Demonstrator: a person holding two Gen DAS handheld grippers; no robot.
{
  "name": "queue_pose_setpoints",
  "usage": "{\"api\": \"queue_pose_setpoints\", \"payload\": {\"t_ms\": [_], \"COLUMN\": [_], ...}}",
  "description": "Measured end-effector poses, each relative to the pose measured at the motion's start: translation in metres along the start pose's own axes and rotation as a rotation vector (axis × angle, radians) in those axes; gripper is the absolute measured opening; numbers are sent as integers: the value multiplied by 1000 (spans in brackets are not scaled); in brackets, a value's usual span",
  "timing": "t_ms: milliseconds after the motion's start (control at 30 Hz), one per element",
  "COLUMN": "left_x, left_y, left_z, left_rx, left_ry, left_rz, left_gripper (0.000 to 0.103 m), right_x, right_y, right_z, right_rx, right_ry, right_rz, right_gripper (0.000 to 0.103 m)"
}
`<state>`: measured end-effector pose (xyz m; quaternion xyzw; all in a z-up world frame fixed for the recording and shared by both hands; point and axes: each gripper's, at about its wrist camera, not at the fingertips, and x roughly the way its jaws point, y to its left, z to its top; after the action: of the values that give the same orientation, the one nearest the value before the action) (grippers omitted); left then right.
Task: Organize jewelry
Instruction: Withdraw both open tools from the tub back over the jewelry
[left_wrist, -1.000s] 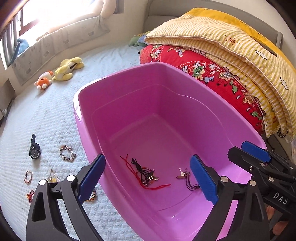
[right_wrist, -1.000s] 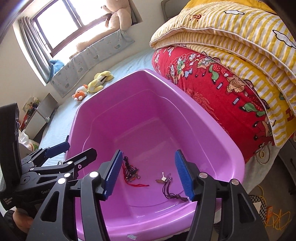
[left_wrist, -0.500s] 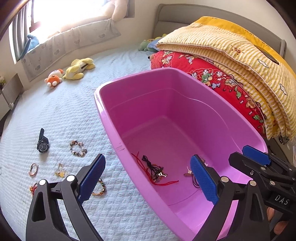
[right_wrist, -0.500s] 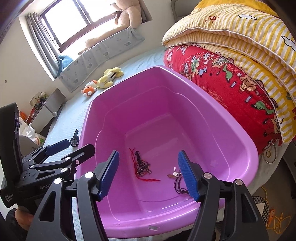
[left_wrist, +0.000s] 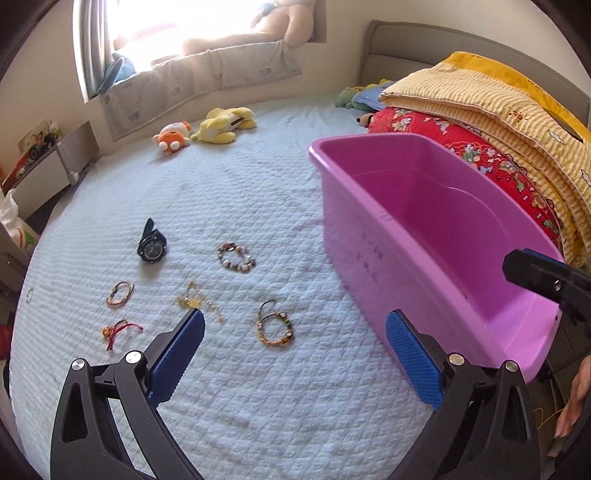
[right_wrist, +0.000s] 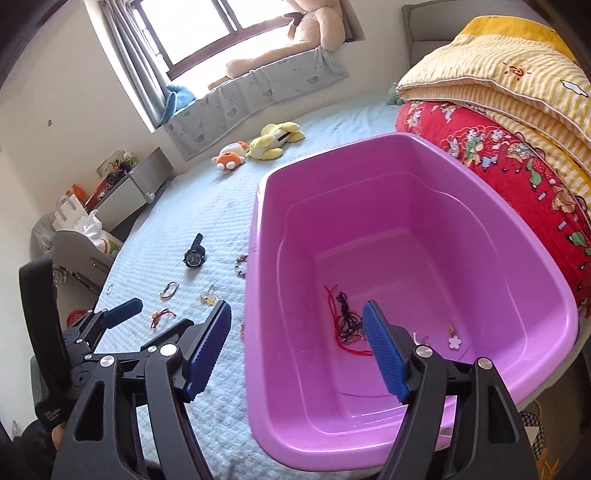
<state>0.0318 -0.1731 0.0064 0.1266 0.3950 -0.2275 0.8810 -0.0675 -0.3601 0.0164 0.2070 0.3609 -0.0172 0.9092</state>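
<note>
Inside pink tub (right_wrist: 546, 295), red cord (right_wrist: 334, 314)

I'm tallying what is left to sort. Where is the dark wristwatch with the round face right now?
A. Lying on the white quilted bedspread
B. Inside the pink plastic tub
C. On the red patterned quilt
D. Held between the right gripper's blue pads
A: the dark wristwatch lies on the white quilted bedspread, outside the pink plastic tub.

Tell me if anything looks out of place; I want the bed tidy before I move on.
Nothing is damaged or spilled. Loose pieces lie scattered on the bedspread outside the pink tub: a watch, a beaded bracelet and several smaller bracelets. Only a few corded pieces are in the tub.
</note>
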Motion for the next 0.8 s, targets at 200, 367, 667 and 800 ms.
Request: {"api": "queue_pose_setpoints", "payload": {"t_ms": [200, 367, 667, 800], "left_x": [-4, -8, -20, -18], "left_y": [55, 104, 155, 163], "left_z": [-44, -81, -123, -140], "left_rx": [-122, -238, -379, -386], "left_ry": [31, 67, 69, 86], "left_rz": [76, 136, 184, 194], "left_gripper": [97, 97, 97, 97], "right_x": [7, 14, 40, 59], "right_y": [39, 75, 131, 138], "right_z": [-7, -14, -49, -69], "right_rx": [-60, -127, -229, -247], "right_ry": [-3, -3, 51, 84], "right_rz": [77, 153, 207, 183], "right_gripper": [73, 73, 74, 74]}}
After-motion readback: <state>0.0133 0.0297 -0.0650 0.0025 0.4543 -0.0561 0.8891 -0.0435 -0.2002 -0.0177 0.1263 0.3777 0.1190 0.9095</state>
